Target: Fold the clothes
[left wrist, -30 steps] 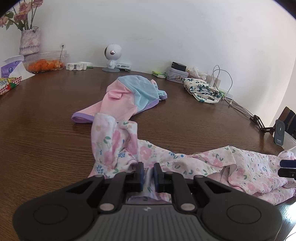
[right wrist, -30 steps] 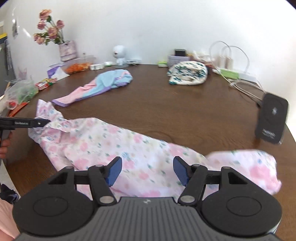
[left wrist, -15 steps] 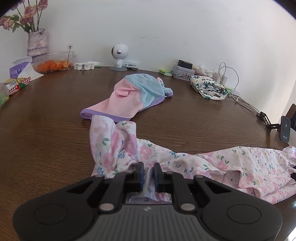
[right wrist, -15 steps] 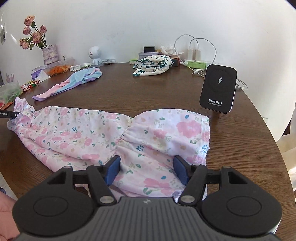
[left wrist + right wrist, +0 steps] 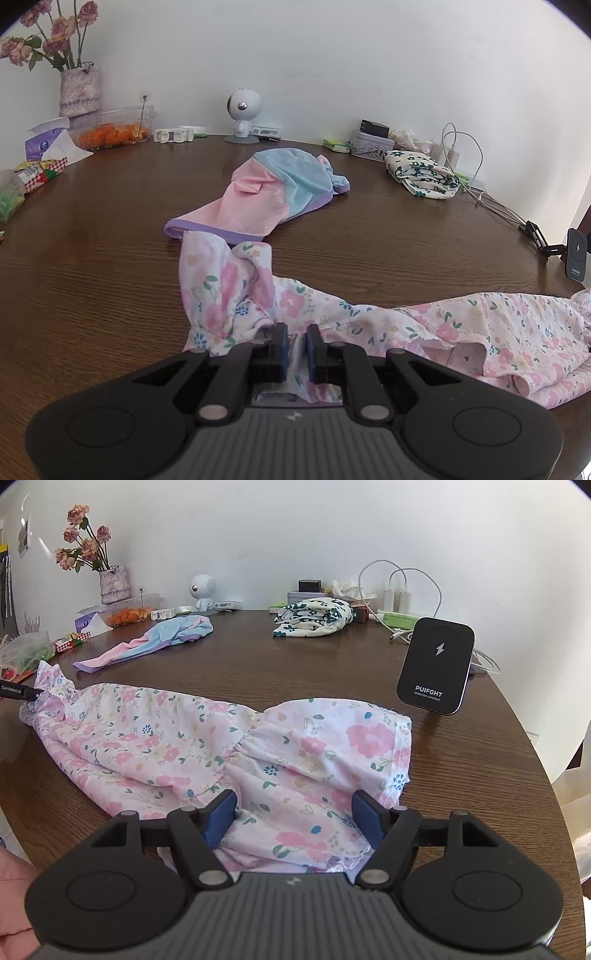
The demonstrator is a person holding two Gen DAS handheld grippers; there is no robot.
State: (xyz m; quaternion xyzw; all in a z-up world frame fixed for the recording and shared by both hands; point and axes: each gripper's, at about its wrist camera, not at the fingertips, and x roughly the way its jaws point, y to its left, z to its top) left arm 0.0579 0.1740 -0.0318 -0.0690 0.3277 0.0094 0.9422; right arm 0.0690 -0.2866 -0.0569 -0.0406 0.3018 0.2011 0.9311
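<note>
Since the earlier frames the floral garment (image 5: 207,746) has been drawn out lengthwise across the round table (image 5: 332,664) and laid flatter, and the right gripper (image 5: 293,818) has been carried along it to its end by the wireless charger (image 5: 436,666), where its jaws have just been opening with the cloth lying between them, unpinched. With the floral garment taken as landmark: the table is spread beneath all of it; the pink and blue garment (image 5: 269,195) is seen just beyond its bunched end, on the wall side; the white and green patterned garment (image 5: 314,616) lies well beyond its middle, near the wall; the charger stands close behind its flat end.

The long axis of the floral garment is run from one gripper to the other. Its gathered end is pinched in the left gripper (image 5: 294,349), whose fingers are closed on the cloth. The other end lies directly under and ahead of the right gripper, so that hand is judged the nearer for the coming grasp. The next move is judged to turn on the hem there being taken up, so that this end may be carried along the axis towards the held end
</note>
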